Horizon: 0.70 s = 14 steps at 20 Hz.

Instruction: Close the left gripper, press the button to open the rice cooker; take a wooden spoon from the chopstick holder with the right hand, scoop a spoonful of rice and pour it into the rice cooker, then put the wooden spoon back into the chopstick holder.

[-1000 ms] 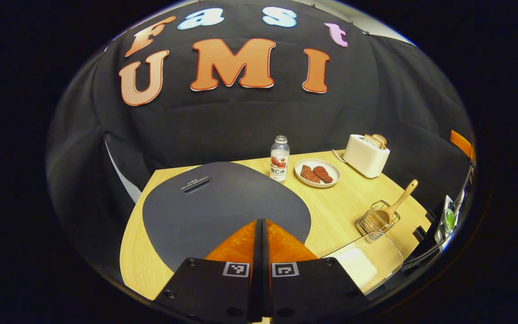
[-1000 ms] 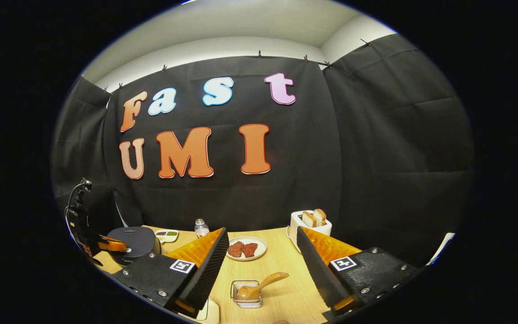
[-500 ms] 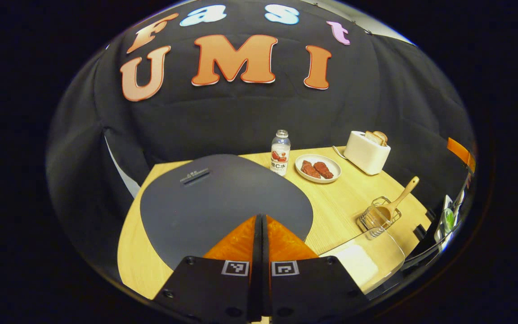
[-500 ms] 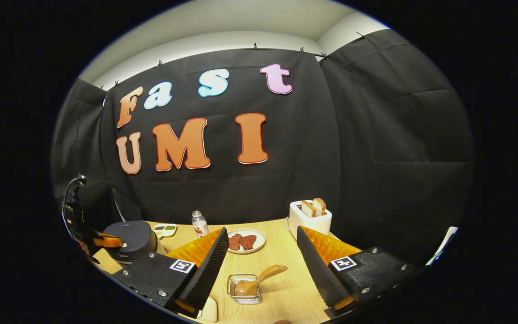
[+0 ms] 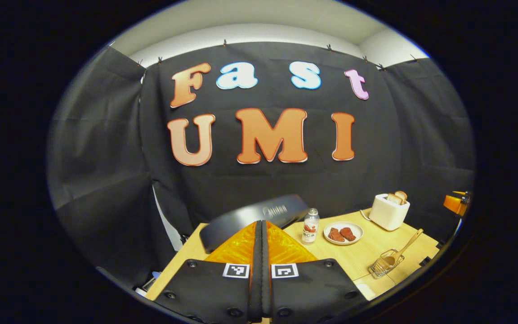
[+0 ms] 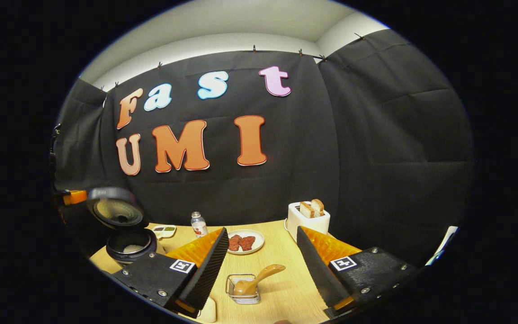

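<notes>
1. Left claw (image 5: 261, 225): its two fingers are pressed flat together with nothing between them. Just ahead of its tips, in the left gripper view, stands the raised rice cooker lid (image 5: 254, 215), so I judge the button press done.
2. Rice cooker (image 6: 129, 245): in the right gripper view it sits far off to the left of the right claw, lid tipped up and back, the pot open with something pale inside.
3. Right claw (image 6: 261, 265): spread wide and empty, it hangs above the surface (image 6: 286, 292).
4. Chopstick holder (image 6: 243, 290): a small wire basket, directly ahead of the right claw and a little below, framed in the gap between its fingers.
5. Wooden spoon (image 6: 254, 281): its bowl is down in the holder; the handle leans up and toward the right finger (image 6: 317, 265). That long axis runs left to right across the claw's opening, so I judge a forward-and-down reach with the right claw, the nearer one, should meet the handle.
</notes>
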Tool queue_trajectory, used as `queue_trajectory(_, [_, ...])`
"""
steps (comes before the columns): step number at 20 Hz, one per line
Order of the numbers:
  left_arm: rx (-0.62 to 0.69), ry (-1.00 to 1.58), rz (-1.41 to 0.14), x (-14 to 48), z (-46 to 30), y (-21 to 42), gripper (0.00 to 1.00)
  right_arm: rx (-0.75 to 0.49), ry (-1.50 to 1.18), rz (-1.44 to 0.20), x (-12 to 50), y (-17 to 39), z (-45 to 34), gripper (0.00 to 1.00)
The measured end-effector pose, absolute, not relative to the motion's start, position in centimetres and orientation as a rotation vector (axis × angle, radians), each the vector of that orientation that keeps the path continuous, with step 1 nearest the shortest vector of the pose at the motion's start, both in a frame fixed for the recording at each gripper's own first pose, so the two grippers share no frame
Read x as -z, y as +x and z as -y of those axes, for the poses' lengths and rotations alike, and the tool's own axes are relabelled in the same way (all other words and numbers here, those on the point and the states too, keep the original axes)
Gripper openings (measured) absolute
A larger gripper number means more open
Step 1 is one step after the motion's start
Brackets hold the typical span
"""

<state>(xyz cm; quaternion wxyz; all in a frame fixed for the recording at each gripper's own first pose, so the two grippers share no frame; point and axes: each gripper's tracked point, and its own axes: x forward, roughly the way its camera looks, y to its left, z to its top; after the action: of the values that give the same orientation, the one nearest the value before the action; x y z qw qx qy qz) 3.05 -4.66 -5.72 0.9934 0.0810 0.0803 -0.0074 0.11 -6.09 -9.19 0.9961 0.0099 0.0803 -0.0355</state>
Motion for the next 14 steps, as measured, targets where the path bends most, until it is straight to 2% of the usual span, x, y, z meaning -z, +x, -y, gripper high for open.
queue_trajectory(5, [-0.020,0.102,-0.136,4.8,0.9,1.4,0.02,0.067,0.024,-0.139,9.2,0.0,5.7,0.94])
queue_trajectory(7, [-0.039,0.085,-0.141,5.1,-0.6,0.6,0.06,0.065,0.022,-0.128,9.4,0.2,5.7,0.94])
queue_trajectory(11, [-0.078,0.086,-0.155,6.3,-2.4,-0.3,0.06,0.079,0.037,-0.114,10.5,0.7,6.2,0.94])
queue_trajectory(12, [-0.081,0.096,-0.152,6.2,-2.9,-0.6,0.14,0.082,0.041,-0.113,11.1,0.9,6.4,0.94])
queue_trajectory(14, [-0.086,0.114,-0.136,6.0,-3.3,-1.1,0.24,0.094,0.042,-0.120,12.6,1.4,7.0,0.94])
